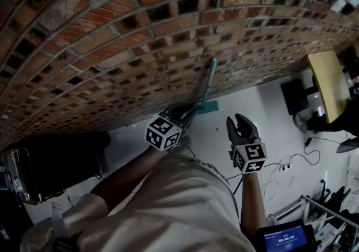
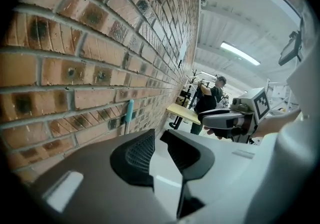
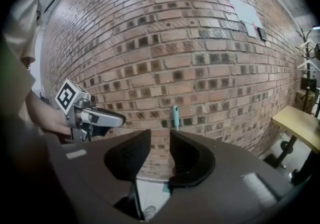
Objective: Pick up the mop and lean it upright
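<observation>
- The mop is seen propped upright against the brick wall, its head at the floor's edge.
- The left gripper and the right gripper are held short of it, jaws parted, nothing gripped.

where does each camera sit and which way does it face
Head view: on the person's head, looking steeply down at the brick wall and the mop leaning on it; shows both forearms, left tongs and right tongs.
Left gripper view: rides the left tongs, looks along the wall; shows them open and empty, plus the right tongs.
Right gripper view: rides the right tongs, faces the wall; shows them open and empty, plus the left tongs.
Shared: all three see the mop's teal handle.
</observation>
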`<state>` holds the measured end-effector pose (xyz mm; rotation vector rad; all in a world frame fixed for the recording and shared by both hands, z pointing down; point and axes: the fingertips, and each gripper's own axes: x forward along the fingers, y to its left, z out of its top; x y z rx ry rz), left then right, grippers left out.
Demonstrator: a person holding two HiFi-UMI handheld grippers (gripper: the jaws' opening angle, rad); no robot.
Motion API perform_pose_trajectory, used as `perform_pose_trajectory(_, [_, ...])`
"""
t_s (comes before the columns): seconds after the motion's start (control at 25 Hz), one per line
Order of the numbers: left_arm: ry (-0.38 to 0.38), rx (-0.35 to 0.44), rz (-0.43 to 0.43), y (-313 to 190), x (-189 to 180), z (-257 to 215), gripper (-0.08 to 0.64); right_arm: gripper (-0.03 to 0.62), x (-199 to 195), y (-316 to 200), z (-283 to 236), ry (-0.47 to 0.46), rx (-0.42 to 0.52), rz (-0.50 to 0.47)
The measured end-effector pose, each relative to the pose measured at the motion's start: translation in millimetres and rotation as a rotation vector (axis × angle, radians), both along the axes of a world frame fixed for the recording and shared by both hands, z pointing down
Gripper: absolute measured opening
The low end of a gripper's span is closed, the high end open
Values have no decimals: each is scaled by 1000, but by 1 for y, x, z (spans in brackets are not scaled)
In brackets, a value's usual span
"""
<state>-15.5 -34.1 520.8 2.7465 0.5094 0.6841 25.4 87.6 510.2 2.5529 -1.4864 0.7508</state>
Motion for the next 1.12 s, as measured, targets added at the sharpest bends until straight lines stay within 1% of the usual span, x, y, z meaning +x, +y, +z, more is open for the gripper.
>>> perform_pose_trajectory(0.12, [-2,-18,-6,-9,6,5,83,117,9,-6,9,-10,-24,-10])
perform_pose_trajectory(0.24, [-3,-19,25,-9,11,14,89,117,20,-15,17,0,-46,-32])
perform_pose_trajectory(0.36, [-11,-16,36,-8,14,19,94,117,31,-25,21,15,-42,-45])
perform_pose_trajectory(0.56, [-42,-5,7,-11,19,23,92,117,40,-34,22,-4,-12,-64])
perform_pose_trajectory(0.72, [-51,23,-50,-19,30,24,92,117,51,-39,25,-23,-7,-115])
perform_pose_trajectory(0.84, [-48,47,-118,-30,40,21,92,117,60,-40,26,-31,-4,-172])
perform_pose_trajectory(1.0, [-52,57,-223,-37,48,14,92,117,78,-34,33,-50,-21,-240])
perform_pose_trajectory(1.12, [-53,70,-279,-38,56,8,92,114,96,-34,35,-54,-23,-285])
